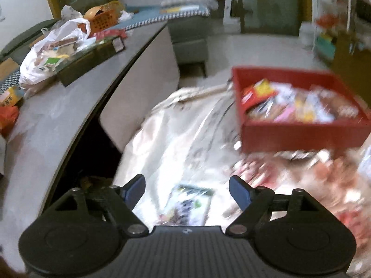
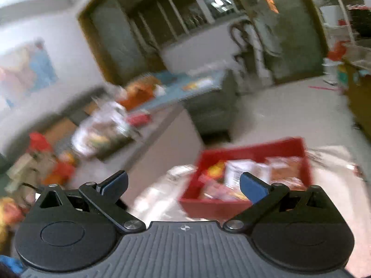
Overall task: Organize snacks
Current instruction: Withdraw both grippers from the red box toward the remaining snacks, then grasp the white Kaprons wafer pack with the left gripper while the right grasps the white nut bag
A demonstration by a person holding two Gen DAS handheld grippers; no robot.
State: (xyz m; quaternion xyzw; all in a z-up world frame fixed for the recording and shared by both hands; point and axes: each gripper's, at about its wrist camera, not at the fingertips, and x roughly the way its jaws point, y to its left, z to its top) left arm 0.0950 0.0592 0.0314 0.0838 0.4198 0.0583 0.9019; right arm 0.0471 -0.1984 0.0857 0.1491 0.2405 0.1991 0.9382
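Both tools hang in the air with nothing in them, and both pictures are smeared. The left tool (image 1: 187, 191) points down at a pale, crinkled cloth (image 1: 176, 134) spread below it, its blue-padded fingers (image 1: 135, 188) spread wide and released. Directly under the gap between those fingers lies a flat snack packet (image 1: 187, 205) with a green and white face; its printing is too blurred to read. It lies apart from the fingers, on the cloth.

Ahead and to the right of that tool sits the red tray (image 1: 299, 136), square and shallow-walled, resting on the same cloth. It is filled with wrapped snacks (image 1: 294, 106), red, yellow, pink and brown, none with lettering I can make out. More reddish wrappers (image 1: 324, 185) lie blurred on the cloth in front of the tray.

The right tool (image 2: 184, 186) is held higher and more level, its fingers also wide apart and empty. The red tray (image 2: 208, 205) lies just beyond and below its right finger (image 2: 254, 190), clear of it.

To the left runs a grey tabletop (image 1: 69, 106) carrying a white plastic bag (image 1: 53, 51), a dark box (image 1: 90, 62) and an orange basket (image 1: 103, 20).
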